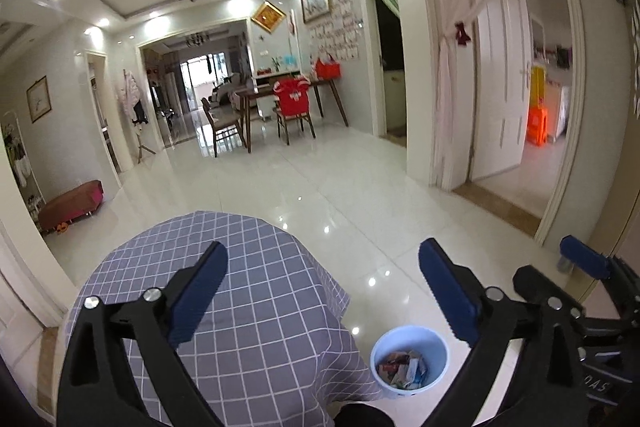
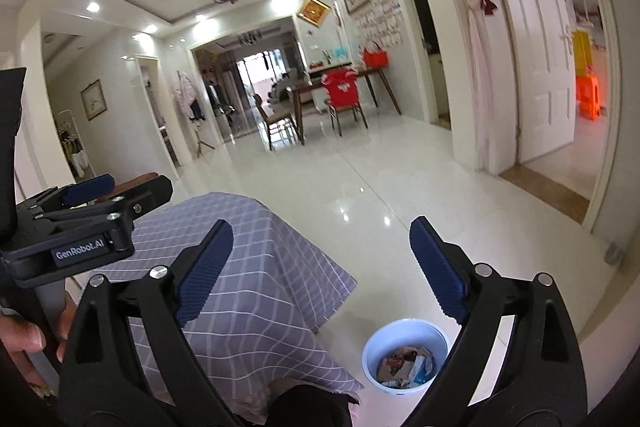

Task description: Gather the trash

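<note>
We hold two grippers above a small table draped in a grey checked cloth [image 1: 224, 291], looking down a bright tiled hall.

At far left, in the right wrist view, a hand [image 2: 24, 343] grips the handle of the left gripper [image 1: 323, 287], whose jaws stand wide apart with nothing between them. The cloth beneath shows no litter that we can see.

Right of the table, on the floor just beside the hanging cloth, stands a pale blue bin [image 1: 410, 361] holding the trash [image 1: 404, 369]: crumpled wrappers and scraps of packaging. The right gripper [image 2: 321, 269] is also spread wide and empty.

We judge the collecting nearly or fully done. The likely slips from here: a low gripper could catch the loose cloth and drag it, or knock the light bin over and spill the wrappers across the glossy floor.

Farther off stand a dining table [image 1: 288, 95] with chairs, one draped in red, and an open white door [image 1: 500, 75] at right. Nothing blocks the way to the bin.
</note>
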`<state>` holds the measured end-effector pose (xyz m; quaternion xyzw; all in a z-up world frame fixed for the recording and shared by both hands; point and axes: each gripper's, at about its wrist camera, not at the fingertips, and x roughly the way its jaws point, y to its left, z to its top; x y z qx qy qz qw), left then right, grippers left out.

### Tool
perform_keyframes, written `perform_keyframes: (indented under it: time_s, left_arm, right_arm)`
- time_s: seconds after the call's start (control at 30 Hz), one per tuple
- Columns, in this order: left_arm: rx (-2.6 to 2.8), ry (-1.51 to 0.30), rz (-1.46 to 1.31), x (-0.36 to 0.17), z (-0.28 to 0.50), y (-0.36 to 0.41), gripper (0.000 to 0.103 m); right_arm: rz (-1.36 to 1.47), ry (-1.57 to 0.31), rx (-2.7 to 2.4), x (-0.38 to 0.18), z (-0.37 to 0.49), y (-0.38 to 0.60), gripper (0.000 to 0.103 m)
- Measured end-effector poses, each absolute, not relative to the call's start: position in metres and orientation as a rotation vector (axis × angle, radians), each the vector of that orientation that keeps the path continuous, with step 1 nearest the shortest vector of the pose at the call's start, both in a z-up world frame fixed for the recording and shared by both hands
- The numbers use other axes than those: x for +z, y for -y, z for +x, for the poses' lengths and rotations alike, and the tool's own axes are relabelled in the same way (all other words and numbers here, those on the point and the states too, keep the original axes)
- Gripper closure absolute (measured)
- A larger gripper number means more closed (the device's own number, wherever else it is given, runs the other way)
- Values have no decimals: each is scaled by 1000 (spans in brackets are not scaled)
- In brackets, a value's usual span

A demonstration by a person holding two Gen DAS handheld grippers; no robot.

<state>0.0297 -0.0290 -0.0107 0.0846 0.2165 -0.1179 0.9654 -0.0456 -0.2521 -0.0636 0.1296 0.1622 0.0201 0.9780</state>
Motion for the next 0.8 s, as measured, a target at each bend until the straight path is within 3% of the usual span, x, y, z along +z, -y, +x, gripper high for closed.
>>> perform_keyframes:
  time_s: [0.37,0.8]
  left_arm:
    - [-209,-351,138,13,-26,1,8]
    - [-238,-310,177,4,-64,6,8]
  right_arm:
    - [221,-258,52,-42,-91,231,13]
    - [231,-245,34,-42,-119,233,13]
